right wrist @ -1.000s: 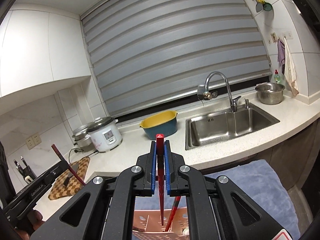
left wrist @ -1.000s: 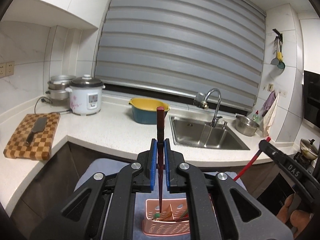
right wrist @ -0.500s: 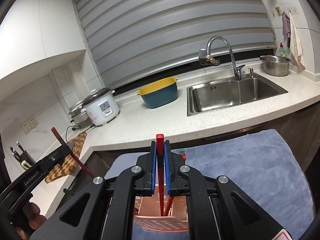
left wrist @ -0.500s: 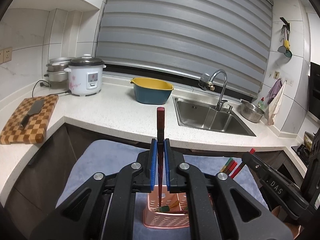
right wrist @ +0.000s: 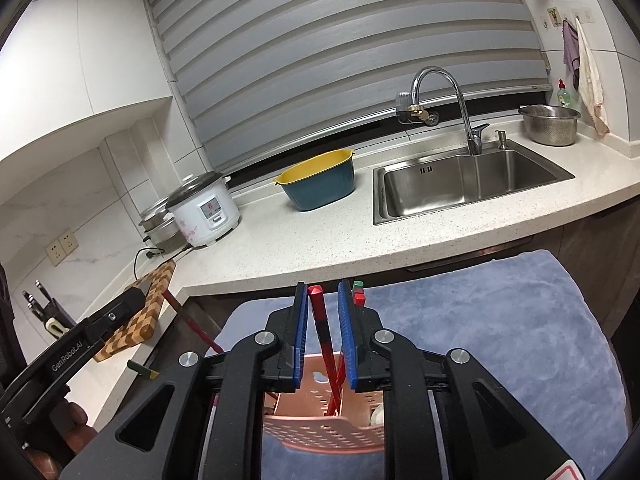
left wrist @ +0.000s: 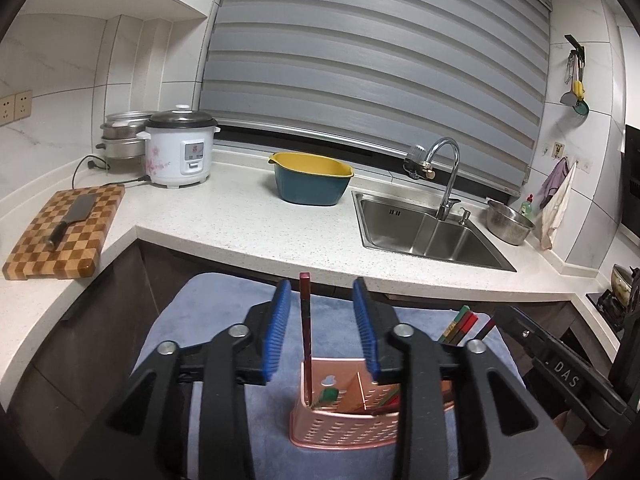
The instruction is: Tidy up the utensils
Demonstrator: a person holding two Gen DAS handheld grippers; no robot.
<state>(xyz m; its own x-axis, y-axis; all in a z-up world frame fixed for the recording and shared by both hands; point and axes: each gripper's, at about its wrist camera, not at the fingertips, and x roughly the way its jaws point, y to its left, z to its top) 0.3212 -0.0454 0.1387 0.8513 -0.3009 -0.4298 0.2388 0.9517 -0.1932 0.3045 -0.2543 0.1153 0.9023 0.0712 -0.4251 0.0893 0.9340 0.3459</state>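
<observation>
A pink perforated utensil basket (left wrist: 344, 420) stands on a blue-grey towel (left wrist: 192, 344); it also shows in the right wrist view (right wrist: 320, 428). My left gripper (left wrist: 322, 328) is open above it, and a dark red chopstick (left wrist: 305, 332) stands free between its jaws with its tip in the basket. My right gripper (right wrist: 323, 336) is open a little, and a bright red chopstick (right wrist: 322, 332) leans loose between the blue pads into the basket. Other red and green chopsticks (left wrist: 460, 322) stick up from the basket's right part.
A white counter (left wrist: 240, 216) runs behind the towel. It holds a checkered board with a cleaver (left wrist: 64, 232), a rice cooker (left wrist: 180, 148), a yellow-and-teal bowl (left wrist: 312, 178), a steel sink (left wrist: 424, 232) and a steel bowl (left wrist: 510, 222). A knife block (right wrist: 44, 312) stands far left.
Both grippers have opened and let go of their chopsticks, which now stand in the basket. Both cameras have tilted further down toward the basket.
</observation>
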